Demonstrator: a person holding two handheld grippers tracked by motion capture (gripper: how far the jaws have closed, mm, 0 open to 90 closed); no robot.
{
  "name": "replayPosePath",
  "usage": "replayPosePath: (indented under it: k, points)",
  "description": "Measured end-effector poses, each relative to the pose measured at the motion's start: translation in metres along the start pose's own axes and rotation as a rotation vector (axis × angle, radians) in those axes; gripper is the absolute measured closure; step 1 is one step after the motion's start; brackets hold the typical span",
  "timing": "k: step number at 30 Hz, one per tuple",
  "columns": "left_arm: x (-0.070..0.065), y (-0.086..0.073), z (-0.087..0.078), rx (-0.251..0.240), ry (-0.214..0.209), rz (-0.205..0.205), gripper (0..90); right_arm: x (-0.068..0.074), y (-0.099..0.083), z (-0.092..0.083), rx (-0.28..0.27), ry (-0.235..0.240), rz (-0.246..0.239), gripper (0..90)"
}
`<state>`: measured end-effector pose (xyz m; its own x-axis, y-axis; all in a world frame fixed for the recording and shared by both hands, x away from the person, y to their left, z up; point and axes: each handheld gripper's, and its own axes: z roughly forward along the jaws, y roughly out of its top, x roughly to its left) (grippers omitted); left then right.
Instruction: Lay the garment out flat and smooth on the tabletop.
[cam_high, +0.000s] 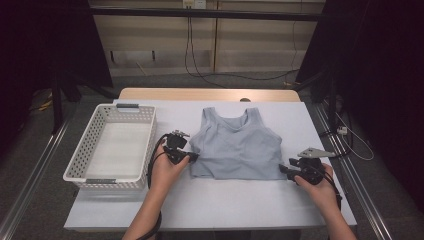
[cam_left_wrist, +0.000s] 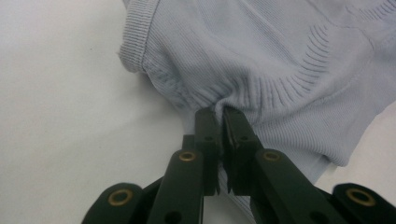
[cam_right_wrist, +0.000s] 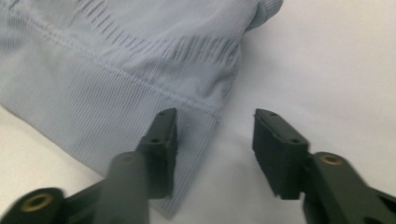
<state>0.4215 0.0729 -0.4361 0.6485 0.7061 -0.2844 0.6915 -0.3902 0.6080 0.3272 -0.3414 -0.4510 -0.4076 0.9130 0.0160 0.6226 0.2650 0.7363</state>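
We see a pale blue top (cam_high: 236, 145) lying flat near the middle of the white table (cam_high: 210, 200), straps pointing away from us and hem toward us, with a white basket (cam_high: 92, 172) to its left, apart from it. Our left gripper (cam_high: 189, 157) sits at the top's lower left side; in the left gripper view its jaws are pressed together on a pinch of the ribbed fabric (cam_left_wrist: 280, 74), which puckers into folds right at the tips. Our right gripper (cam_high: 284, 170) is at the lower right corner of the top. In the right gripper view its jaws stand apart: one jaw rests over the hem corner of the top (cam_right_wrist: 116, 70) and the other hangs over bare table (cam_right_wrist: 336, 70), so the corner's edge lies between them and nothing is pinched. Both hands hold their grippers low, close to the tabletop, on opposite sides of the top.
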Motion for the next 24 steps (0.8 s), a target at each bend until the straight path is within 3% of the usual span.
replayPosePath:
  k: [4,7,10,18,21,24]
  points:
    - [0.000,0.001,-0.001,-0.005,0.003,0.000,85.5,-0.001,-0.002,0.002,0.013,0.019,0.021,60.2]
    - [0.001,0.000,-0.001,-0.005,0.001,-0.003,85.5,0.000,-0.003,0.003,0.015,0.052,0.039,74.7]
    - [0.002,0.000,-0.003,-0.002,0.000,-0.006,85.5,0.005,0.000,0.002,0.025,0.047,0.001,86.4]
    - [0.001,-0.001,-0.006,-0.018,-0.008,-0.006,84.7,0.002,-0.001,-0.001,0.018,0.042,0.015,88.3]
    - [-0.001,-0.003,-0.008,-0.018,-0.003,-0.018,77.8,0.005,0.000,-0.003,0.016,0.024,-0.004,88.3]
    - [-0.005,-0.004,-0.011,-0.037,-0.008,-0.022,62.3,0.007,0.001,-0.003,0.027,0.016,-0.020,88.2]
